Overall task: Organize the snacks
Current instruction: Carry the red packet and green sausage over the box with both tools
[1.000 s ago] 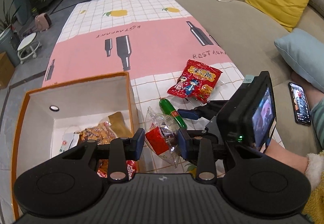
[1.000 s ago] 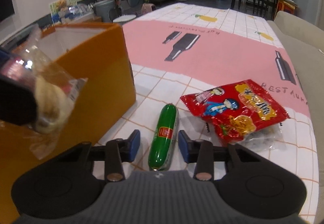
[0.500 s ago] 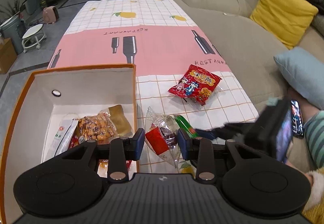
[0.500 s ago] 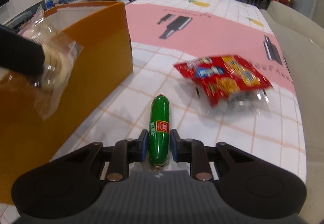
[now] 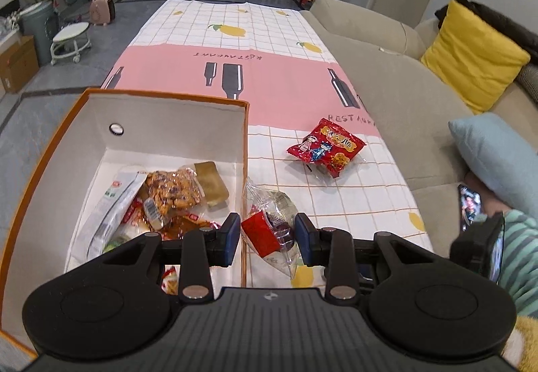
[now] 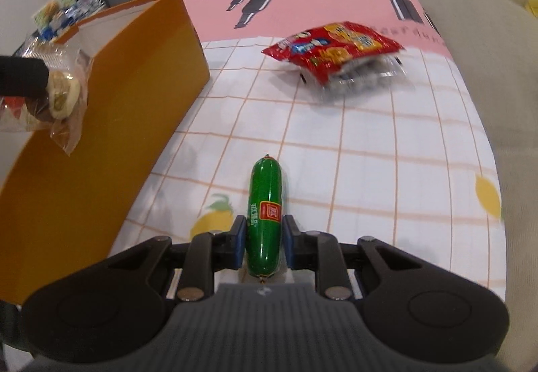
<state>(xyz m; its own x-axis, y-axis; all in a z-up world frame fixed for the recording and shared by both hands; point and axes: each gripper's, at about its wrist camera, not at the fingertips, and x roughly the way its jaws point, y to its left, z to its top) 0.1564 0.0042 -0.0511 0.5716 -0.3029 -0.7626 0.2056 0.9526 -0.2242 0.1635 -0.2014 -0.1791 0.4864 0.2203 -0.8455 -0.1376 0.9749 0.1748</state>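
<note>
My left gripper (image 5: 268,239) is shut on a clear snack bag (image 5: 269,227) with a red label, held just right of the orange box (image 5: 161,95) wall, above the table. The box holds several snack packs (image 5: 168,197). My right gripper (image 6: 263,246) is shut on a green sausage stick (image 6: 265,214), lifted a little above the tablecloth. A red snack packet (image 5: 325,146) lies on the tablecloth to the right of the box; it also shows in the right wrist view (image 6: 336,47). The held clear bag shows in the right wrist view (image 6: 57,93) beside the box (image 6: 111,123).
A beige sofa (image 5: 396,79) runs along the table's right edge, with a yellow cushion (image 5: 474,52), a blue cushion (image 5: 497,153) and a phone (image 5: 469,204). The tablecloth (image 5: 262,83) stretches far ahead. A person's striped sleeve (image 5: 517,237) is at the right.
My right gripper closed on the green sausage and lifted it back off the table. My left gripper rose with the clear bag, staying by the box's right wall.
</note>
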